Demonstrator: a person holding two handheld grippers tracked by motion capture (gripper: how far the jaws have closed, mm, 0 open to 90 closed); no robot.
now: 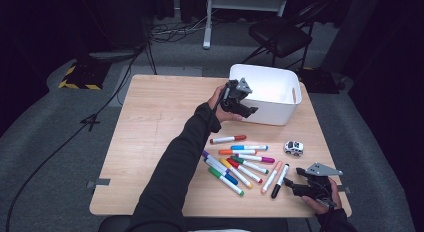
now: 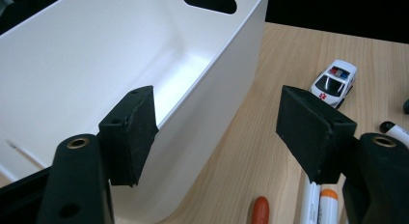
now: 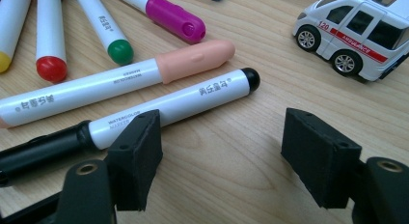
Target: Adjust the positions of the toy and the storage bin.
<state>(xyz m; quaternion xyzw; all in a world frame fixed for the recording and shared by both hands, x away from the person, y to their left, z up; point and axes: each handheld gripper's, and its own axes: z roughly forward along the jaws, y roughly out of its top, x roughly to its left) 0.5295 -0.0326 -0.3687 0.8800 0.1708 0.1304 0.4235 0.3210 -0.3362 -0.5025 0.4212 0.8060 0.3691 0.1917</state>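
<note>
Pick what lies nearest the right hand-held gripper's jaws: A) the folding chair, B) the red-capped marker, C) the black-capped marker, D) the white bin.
C: in the right gripper view the black-capped marker runs right beside one jaw of the open right hand-held gripper, the toy car farther off.

markers (image 1: 240, 164) scattered beside white bin (image 1: 267, 94)

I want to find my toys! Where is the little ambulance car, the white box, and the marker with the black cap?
ambulance car (image 3: 359, 33), right gripper view, on its side door.
white box (image 1: 272, 84), high view, on its inner wall.
black-capped marker (image 3: 193, 101), right gripper view, on its white barrel.
</note>
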